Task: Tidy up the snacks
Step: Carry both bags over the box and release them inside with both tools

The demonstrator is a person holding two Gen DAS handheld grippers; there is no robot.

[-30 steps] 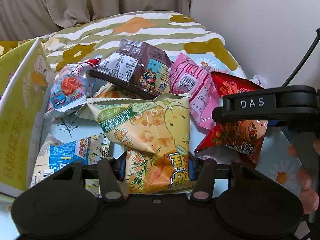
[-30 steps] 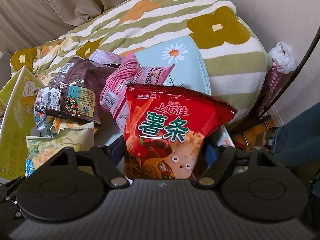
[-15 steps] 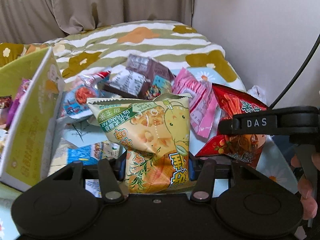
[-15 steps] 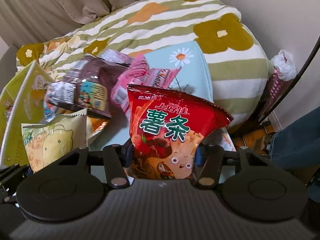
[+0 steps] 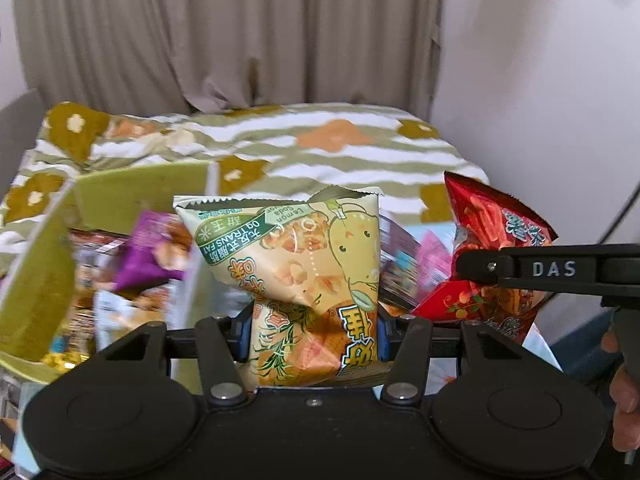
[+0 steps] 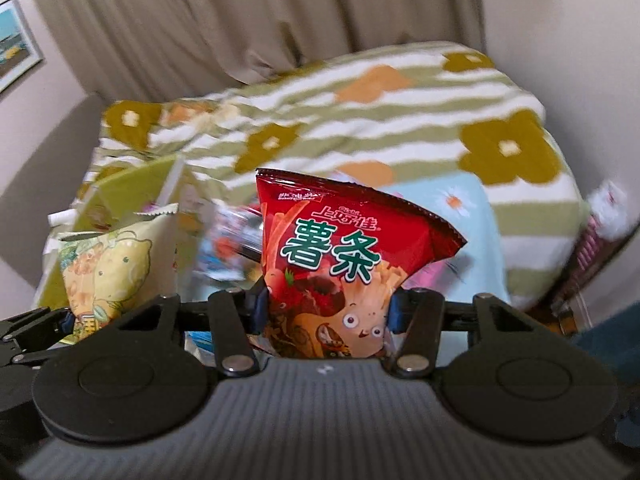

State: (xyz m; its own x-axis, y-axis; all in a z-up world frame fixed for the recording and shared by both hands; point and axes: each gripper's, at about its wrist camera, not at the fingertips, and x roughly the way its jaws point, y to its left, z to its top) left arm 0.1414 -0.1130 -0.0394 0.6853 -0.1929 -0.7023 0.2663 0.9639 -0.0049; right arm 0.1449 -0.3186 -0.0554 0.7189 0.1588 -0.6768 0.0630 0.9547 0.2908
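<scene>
My left gripper [image 5: 314, 330] is shut on a yellow lemon-soda snack bag [image 5: 296, 264] and holds it up in the air. My right gripper [image 6: 326, 310] is shut on a red fries snack bag [image 6: 340, 256], also lifted. The red bag also shows in the left wrist view [image 5: 492, 240], to the right of the yellow one; the yellow bag shows in the right wrist view [image 6: 108, 268] at the left. A green cardboard box [image 5: 44, 276] with several snack packs inside lies below and left of my left gripper. Loose snacks [image 5: 408, 264] lie blurred behind the bags.
A striped flowered blanket [image 5: 320, 148] covers the bed behind. A light blue daisy cloth [image 6: 468, 216] lies under the snacks. A beige curtain [image 5: 224, 32] and a white wall [image 5: 540, 60] stand at the back. A dark cable [image 5: 624, 212] runs at right.
Both grippers have risen with their bags, away from the snack pile. The green box has come further into the left wrist view, with its inside showing.
</scene>
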